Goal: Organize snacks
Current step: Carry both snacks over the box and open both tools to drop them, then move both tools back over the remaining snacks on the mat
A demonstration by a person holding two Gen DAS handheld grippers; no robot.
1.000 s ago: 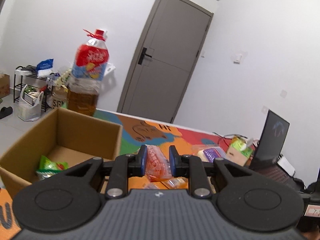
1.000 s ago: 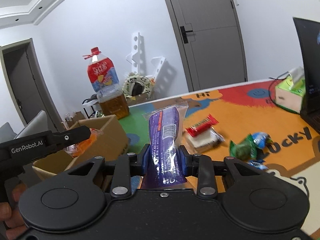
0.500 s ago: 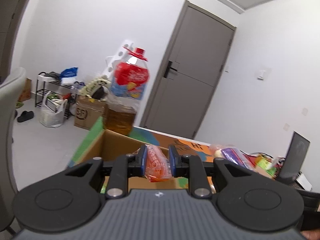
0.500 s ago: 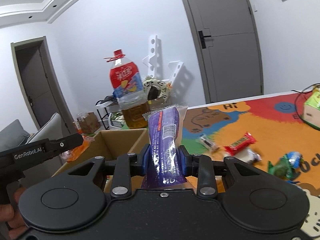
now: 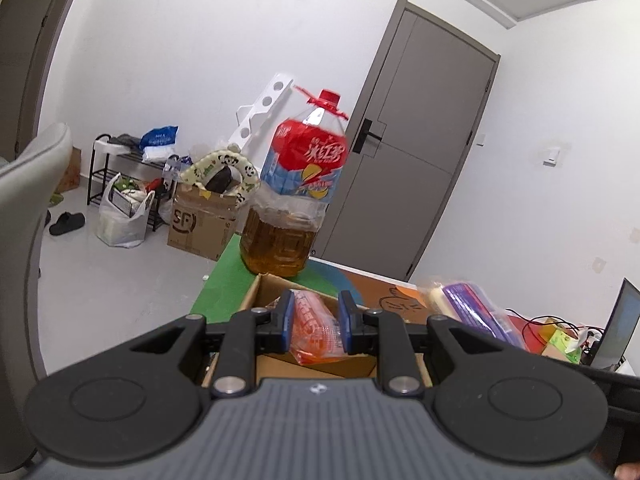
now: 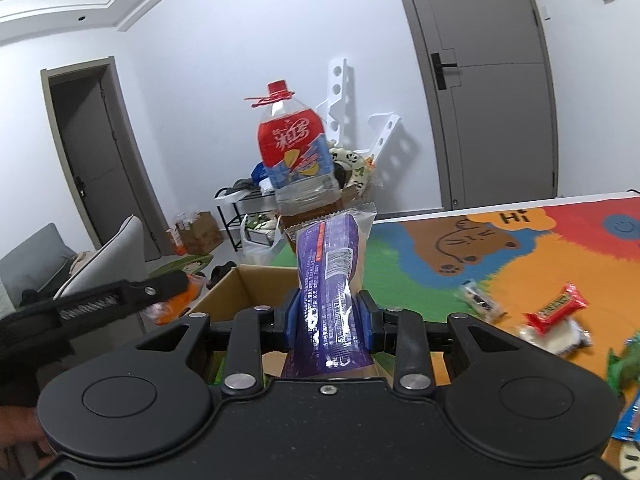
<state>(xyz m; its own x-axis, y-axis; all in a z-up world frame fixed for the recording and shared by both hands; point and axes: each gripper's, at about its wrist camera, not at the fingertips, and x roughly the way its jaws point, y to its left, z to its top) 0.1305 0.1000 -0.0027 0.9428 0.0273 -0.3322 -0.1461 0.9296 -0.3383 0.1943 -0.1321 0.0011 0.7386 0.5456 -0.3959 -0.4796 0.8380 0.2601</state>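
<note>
Left gripper (image 5: pixel 316 326) clamped on an orange packet (image 5: pixel 316 330), held above the open box (image 5: pixel 312 360), blue pads pressing both sides of the wrapper. Right gripper (image 6: pixel 328 320) clamped on a purple packet (image 6: pixel 330 280), standing upright between the pads, clear sealed end on top, also above the near edge of the box (image 6: pixel 244 288). From the right wrist view, left gripper (image 6: pixel 160 284) seen at the left with the orange packet (image 6: pixel 180 300) in its tip, beside the box's left wall. From the left wrist view, purple packet (image 5: pixel 476 312) visible at the right, just past the box. Box resting on the bench (image 6: pixel 520 248), on a colourful mat of green, blue, orange and red. Big bottle (image 5: pixel 296 192) of amber liquid, red cap and red-blue label, upright on the green corner just behind the box. More snacks loose on the mat to the right: a red bar (image 6: pixel 558 308) lying on a white packet (image 6: pixel 552 336), a small blurred wrapper (image 6: pixel 478 300), a green packet (image 6: pixel 624 368) at the edge. Beyond the bench, a grey door (image 5: pixel 412 160), a shoe rack (image 5: pixel 120 168), bags and a carton (image 5: pixel 200 224) on the floor.
</note>
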